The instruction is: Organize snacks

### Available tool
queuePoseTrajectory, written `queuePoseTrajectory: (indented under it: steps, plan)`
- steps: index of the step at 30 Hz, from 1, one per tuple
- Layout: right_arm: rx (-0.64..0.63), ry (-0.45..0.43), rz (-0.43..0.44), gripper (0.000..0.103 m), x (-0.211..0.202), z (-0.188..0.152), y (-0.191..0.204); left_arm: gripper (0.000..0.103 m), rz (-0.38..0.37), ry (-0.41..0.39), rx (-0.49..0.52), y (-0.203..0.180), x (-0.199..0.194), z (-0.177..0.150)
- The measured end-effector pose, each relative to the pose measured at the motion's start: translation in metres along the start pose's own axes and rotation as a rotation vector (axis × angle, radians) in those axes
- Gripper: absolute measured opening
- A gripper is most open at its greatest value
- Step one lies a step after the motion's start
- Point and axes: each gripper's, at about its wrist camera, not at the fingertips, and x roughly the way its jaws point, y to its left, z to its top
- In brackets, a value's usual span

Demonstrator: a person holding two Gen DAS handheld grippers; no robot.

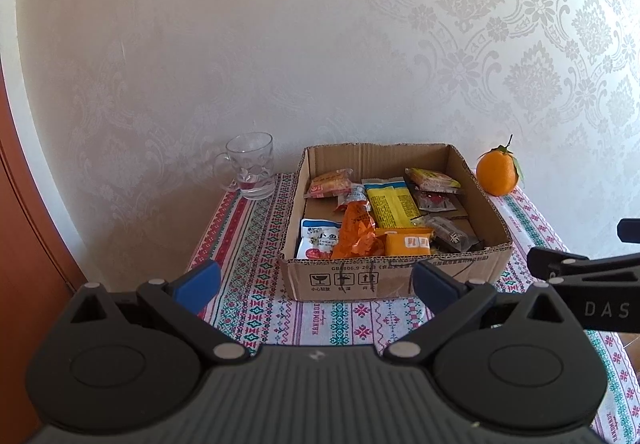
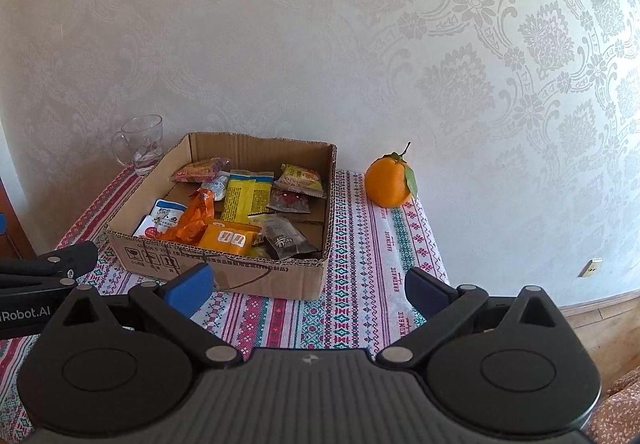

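The left gripper (image 1: 316, 284) hangs above the near edge of the patterned tablecloth (image 1: 256, 264), its blue-padded jaws spread wide and holding nothing. Straight ahead of the gap, just past the fingertips, sits the open cardboard box (image 1: 394, 276), with its printed front wall facing the jaws. The snacks lie loose inside it: a yellow packet (image 1: 392, 210) in the middle, a crumpled orange wrapper (image 1: 356, 236) beside it, a white-and-blue pouch (image 1: 318, 244) in the near left corner, an orange-yellow pack (image 1: 408, 242) against the front wall, and dark packets (image 1: 450, 232) to the right. Ahead and left of the jaws, a clear glass mug (image 1: 250, 166) stands by the wall, apart from the box. Ahead and right, an orange with stem and leaf (image 1: 498, 172) stands just off the box's far corner.

The right gripper (image 2: 308, 284) is likewise wide open and empty, hovering near the box's front right corner (image 2: 316, 276). The other tool's black finger (image 2: 60, 264) reaches in at its left. Nothing lies between either pair of jaws and the box.
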Motion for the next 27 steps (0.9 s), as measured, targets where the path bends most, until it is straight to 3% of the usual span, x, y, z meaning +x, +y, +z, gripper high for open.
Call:
queuePoseTrajectory:
  steps: [27]
  plan:
    - [0.002, -0.011, 0.001, 0.103, -0.0018, 0.0018, -0.003, 0.102, -0.002, -0.005, 0.005, -0.002, -0.0023, 0.0027]
